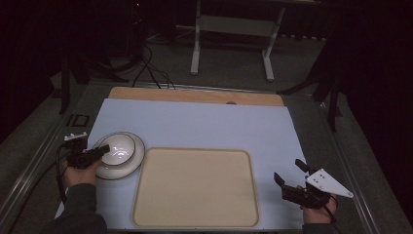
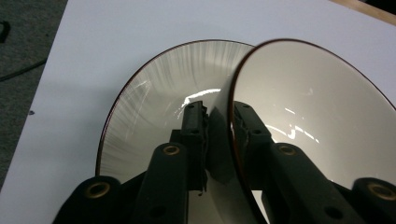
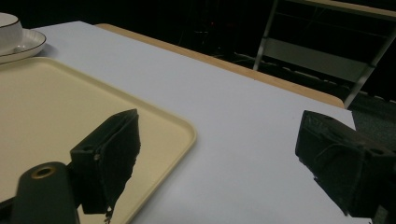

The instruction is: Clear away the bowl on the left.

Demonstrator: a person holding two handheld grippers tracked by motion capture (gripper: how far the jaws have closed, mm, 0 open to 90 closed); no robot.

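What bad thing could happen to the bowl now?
The left tool pinches only the thin rim of the bowl, so the bowl might slip or tip when lifted. It sits in a plate, so it could knock or drag that plate. The tray lies close beside it; its raised edge could catch the bowl.

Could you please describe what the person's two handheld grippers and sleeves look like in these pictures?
Both grippers are black with two blocky jaws. The left gripper shows brass-coloured eyelets in its own view and trails a dark cable. The right gripper carries a pale grey three-cornered plate with small holes. The sleeves are dark grey.
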